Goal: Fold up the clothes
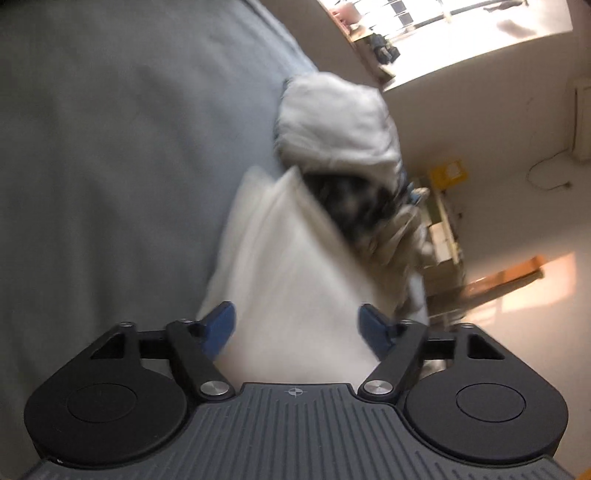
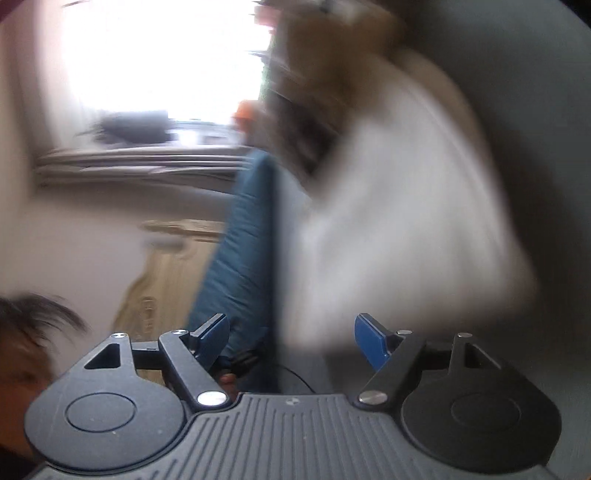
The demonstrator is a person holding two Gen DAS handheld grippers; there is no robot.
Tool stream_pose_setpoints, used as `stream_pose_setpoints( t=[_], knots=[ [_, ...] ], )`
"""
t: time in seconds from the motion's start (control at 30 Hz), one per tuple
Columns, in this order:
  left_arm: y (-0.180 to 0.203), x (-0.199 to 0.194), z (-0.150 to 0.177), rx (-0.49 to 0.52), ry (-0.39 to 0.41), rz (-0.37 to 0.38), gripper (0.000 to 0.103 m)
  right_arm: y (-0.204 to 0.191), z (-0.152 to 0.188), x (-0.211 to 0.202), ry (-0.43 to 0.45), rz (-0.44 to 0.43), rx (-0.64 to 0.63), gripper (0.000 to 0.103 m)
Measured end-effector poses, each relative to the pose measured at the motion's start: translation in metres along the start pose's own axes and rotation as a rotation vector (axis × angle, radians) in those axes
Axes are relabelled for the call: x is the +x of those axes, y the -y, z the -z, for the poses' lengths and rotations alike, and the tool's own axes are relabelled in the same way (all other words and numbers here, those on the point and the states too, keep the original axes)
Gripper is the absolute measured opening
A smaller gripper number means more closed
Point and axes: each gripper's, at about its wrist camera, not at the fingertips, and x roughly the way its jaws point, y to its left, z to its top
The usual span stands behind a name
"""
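A grey bed sheet [image 1: 110, 155] fills the left half of the left wrist view, smooth and flat. On it, running from the centre of the frame down to the lower middle, lies a white garment [image 1: 291, 280], pale and motion-blurred, its near end broad and its far end narrowing to a point. Beyond it, at upper centre, sits a crumpled light grey garment [image 1: 332, 122], and between the two a dark patterned piece of cloth [image 1: 351, 206] shows only as a blur. A beige garment [image 1: 402, 236] hangs at the bed's right edge. A bright window [image 1: 461, 33] occupies the upper right.

In the right wrist view the white garment [image 2: 399, 229] covers the centre and right of the frame, heavily smeared, so its folds cannot be made out. Left of it runs a strip of blue denim [image 2: 240, 258], top to bottom.

The left gripper [image 1: 295, 328] points along the white garment with its blue pads [image 1: 221, 328] spread wide on either side of the cloth, holding nothing. The right gripper [image 2: 295, 336] is likewise spread wide and empty, with the white garment's lower edge just above its right pad [image 2: 369, 339].
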Motion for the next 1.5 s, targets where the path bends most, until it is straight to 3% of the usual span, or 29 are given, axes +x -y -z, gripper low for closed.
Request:
stream_pose_setpoints(
  t=[0.07,0.17,0.27,0.3,0.43,0.53,0.6,0.67,0.7,0.73,0.77,0.87,0.97,1.0,1.13,1.33,1.43,1.5],
  knots=[
    [-0.009,0.002,0.030,0.028,0.036,-0.021,0.082,0.021,0.024,0.008,0.056,0.082,0.034,0.078],
    [-0.012,0.026,0.051,0.053,-0.013,-0.043,0.080,0.029,0.036,0.025,0.141,0.180,-0.006,0.077],
    [-0.004,0.034,0.055,0.052,-0.101,-0.073,0.066,0.029,0.033,0.031,0.175,0.209,-0.016,0.077],
    [0.007,0.020,0.051,0.117,-0.059,-0.123,0.065,0.029,0.030,0.030,0.178,0.210,-0.009,0.077],
    [0.044,-0.050,0.025,0.341,0.095,-0.310,0.076,0.027,0.020,0.027,0.189,0.213,0.023,0.077],
    [0.060,-0.089,0.005,0.523,0.148,-0.637,0.080,0.035,0.023,0.020,0.203,0.189,0.057,0.077],
    [0.057,-0.089,0.005,0.741,0.157,-0.962,0.082,0.039,0.024,0.020,0.215,0.188,0.060,0.077],
    [0.037,-0.069,0.016,0.939,0.145,-1.240,0.083,0.042,0.023,0.020,0.227,0.189,0.061,0.078],
    [0.024,-0.060,0.020,0.936,0.109,-1.272,0.082,0.044,0.023,0.020,0.233,0.190,0.062,0.080],
    [0.016,-0.049,0.022,0.853,0.062,-1.209,0.082,0.046,0.023,0.020,0.238,0.191,0.062,0.080],
    [0.007,-0.046,0.024,0.737,0.025,-1.074,0.081,0.045,0.023,0.020,0.237,0.199,0.056,0.080],
    [-0.017,-0.036,0.042,0.363,-0.013,-0.563,0.080,0.041,0.023,0.019,0.234,0.221,0.043,0.080],
    [-0.025,-0.003,0.064,0.194,-0.045,-0.247,0.080,0.037,0.024,0.020,0.244,0.231,0.038,0.080],
    [-0.023,0.009,0.070,0.185,-0.054,-0.198,0.080,0.036,0.025,0.020,0.246,0.234,0.033,0.080],
    [-0.026,0.045,0.073,0.138,-0.053,-0.081,0.081,0.035,0.027,0.023,0.273,0.216,0.015,0.081],
    [-0.042,0.068,0.056,0.031,0.096,-0.042,0.079,0.040,0.012,0.032,0.379,0.156,0.031,0.079],
    [-0.041,0.068,0.051,-0.014,0.136,-0.066,0.068,0.042,0.001,0.035,0.431,0.141,0.047,0.079],
    [-0.039,0.070,0.046,-0.028,0.154,-0.097,0.055,0.044,-0.005,0.037,0.457,0.133,0.057,0.078]
  ],
)
